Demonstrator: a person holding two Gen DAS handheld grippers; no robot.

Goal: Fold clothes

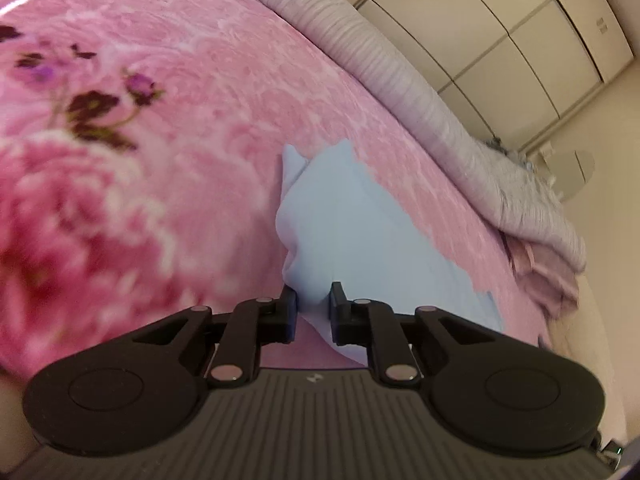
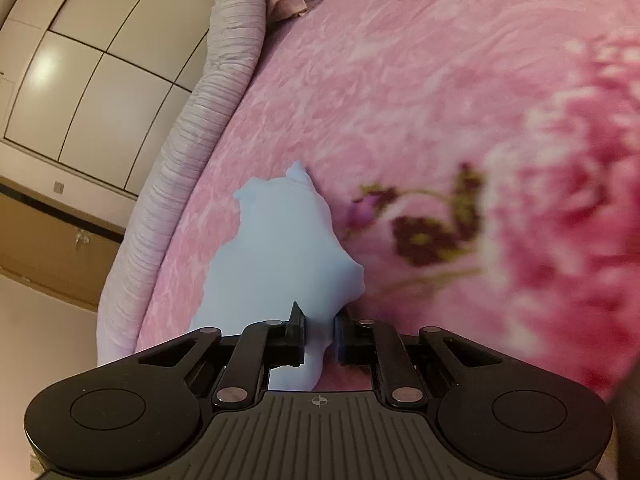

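I see the pale blue cloth (image 1: 344, 216) bunched and creased on the pink blanket (image 1: 180, 60); left gripper (image 1: 313, 312) and right gripper (image 2: 319, 336) each pinch a fold.

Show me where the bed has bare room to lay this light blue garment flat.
Free: the broad pink floral blanket between the light blue garment and the big rose print. Crowded: the edge strip, bordered by the rolled grey ribbed quilt and a bunched dusty-pink cloth. Both grippers, left and right, have jaws pinching the garment.
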